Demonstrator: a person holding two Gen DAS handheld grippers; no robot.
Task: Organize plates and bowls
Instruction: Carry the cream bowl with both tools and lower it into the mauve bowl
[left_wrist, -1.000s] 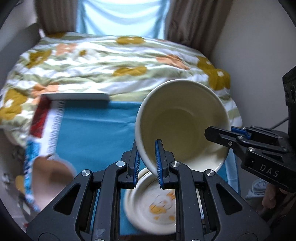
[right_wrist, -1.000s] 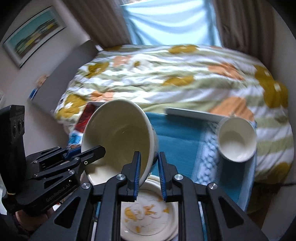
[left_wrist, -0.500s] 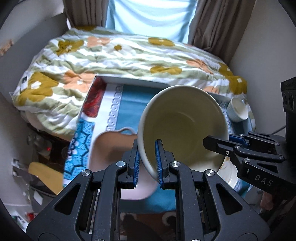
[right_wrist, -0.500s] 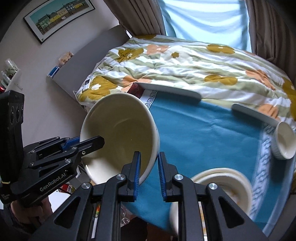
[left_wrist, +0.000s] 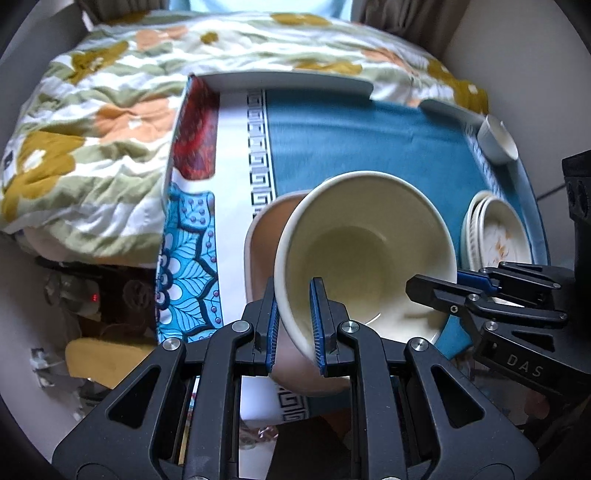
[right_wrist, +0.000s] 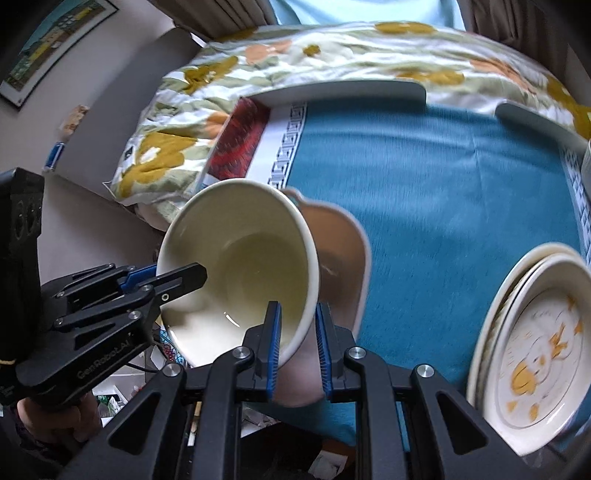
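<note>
The left hand-held gripper (left_wrist: 293, 325) is clamping the near-left rim of the cream bowl (left_wrist: 364, 254), one finger inside and one outside. The right hand-held gripper (right_wrist: 297, 343) is clamping the opposite rim of the same bowl (right_wrist: 240, 266) in the same way, so both are holding it tilted, its opening facing the cameras. Just beyond and beneath the bowl, a pink dish (right_wrist: 340, 243) is sitting on the blue cloth (right_wrist: 436, 177) (whether bowl and dish are touching cannot be told). To the right of the right hand-held gripper, stacked plates (right_wrist: 535, 332) with an orange pattern are lying on the cloth. Far ahead and to the right of the left hand-held gripper, a small cup (left_wrist: 496, 140) is standing near the worktop (left_wrist: 291, 79) edge, with a flowered bed (left_wrist: 92, 110) beyond.
</note>
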